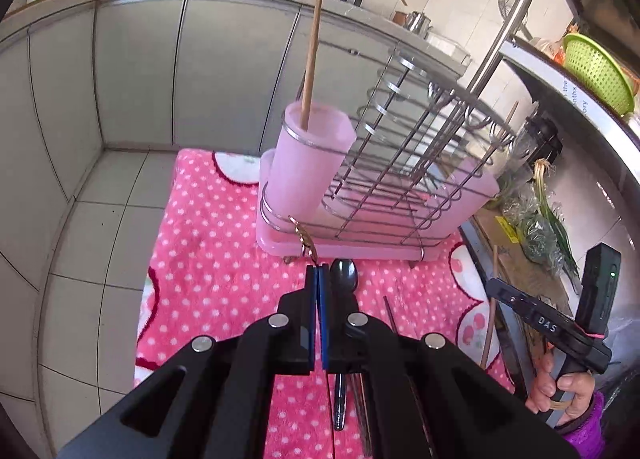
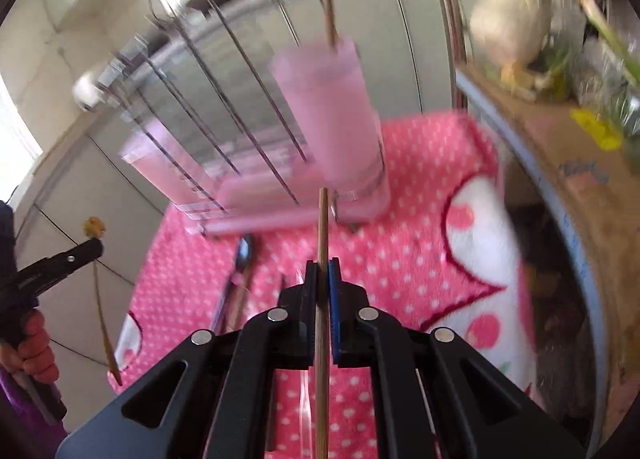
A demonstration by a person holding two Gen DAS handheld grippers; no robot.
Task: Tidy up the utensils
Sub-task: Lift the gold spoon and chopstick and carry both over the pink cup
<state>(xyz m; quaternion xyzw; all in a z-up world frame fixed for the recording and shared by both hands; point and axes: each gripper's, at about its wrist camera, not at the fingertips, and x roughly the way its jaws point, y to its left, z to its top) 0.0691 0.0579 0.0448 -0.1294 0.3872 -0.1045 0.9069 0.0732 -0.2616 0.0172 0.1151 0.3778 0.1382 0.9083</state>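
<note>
We grip a thin gold-coloured utensil in our left claw, its blue pads pressed nearly together on the slim handle, and the ornate gold end pokes out just ahead of the fingertips. From the right wrist view the same piece shows as a long curved stem with a yellowish tip rising above that claw.

Our right claw is clamped on a wooden chopstick, which runs upright between the pads and stands up past them. The left view shows this chopstick held off to the right, above the pink mat.

Ahead of us sits the pink dish rack with its wire frame, resting on the pink polka-dot mat on the tiled floor. A pink utensil cup hangs at the rack's near end, and one wooden chopstick already stands in it, leaning slightly.

On the mat just below our left claw lie a dark spoon and, beside it, dark chopsticks. The right view is blurred.
</note>
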